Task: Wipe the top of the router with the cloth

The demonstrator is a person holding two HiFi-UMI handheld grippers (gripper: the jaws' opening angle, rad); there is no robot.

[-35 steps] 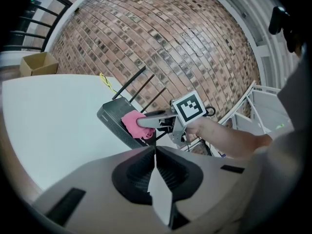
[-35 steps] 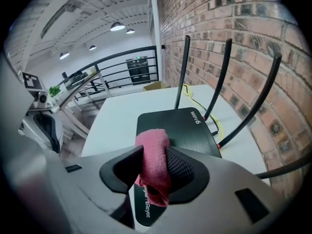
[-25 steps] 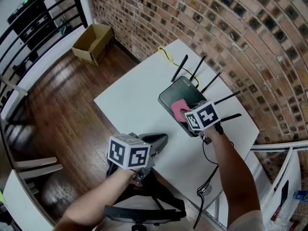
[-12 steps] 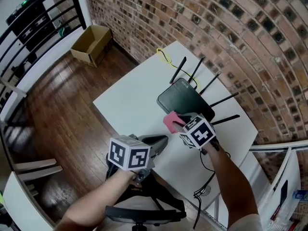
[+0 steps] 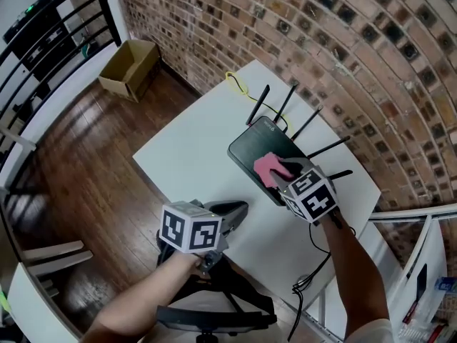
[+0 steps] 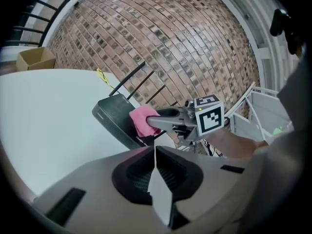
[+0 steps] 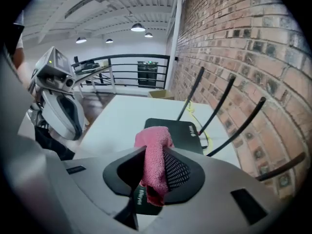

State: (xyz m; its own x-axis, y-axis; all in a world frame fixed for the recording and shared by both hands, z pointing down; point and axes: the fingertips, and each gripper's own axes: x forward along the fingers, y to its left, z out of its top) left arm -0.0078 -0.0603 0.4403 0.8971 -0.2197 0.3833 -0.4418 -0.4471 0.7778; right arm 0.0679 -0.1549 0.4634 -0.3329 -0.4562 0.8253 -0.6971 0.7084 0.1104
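Observation:
A black router (image 5: 265,153) (image 6: 113,116) (image 7: 176,130) with several upright antennas lies on the white table (image 5: 200,148), near the brick wall. My right gripper (image 5: 280,170) (image 7: 155,165) is shut on a pink cloth (image 5: 267,168) (image 6: 143,121) (image 7: 155,155), which hangs just above the router's near end. My left gripper (image 5: 232,210) (image 6: 157,177) rests shut at the table's near edge, away from the router, with nothing between its jaws.
A yellow cable (image 5: 239,83) lies at the table's far corner. A black power cord (image 5: 312,263) trails off the near right edge. A cardboard box (image 5: 130,68) stands on the wooden floor by the wall, and a black railing (image 5: 43,41) runs at the left.
My right gripper first drew back toward the router's near edge with the pink cloth, then rose and came forward over the router again. The left gripper stayed put.

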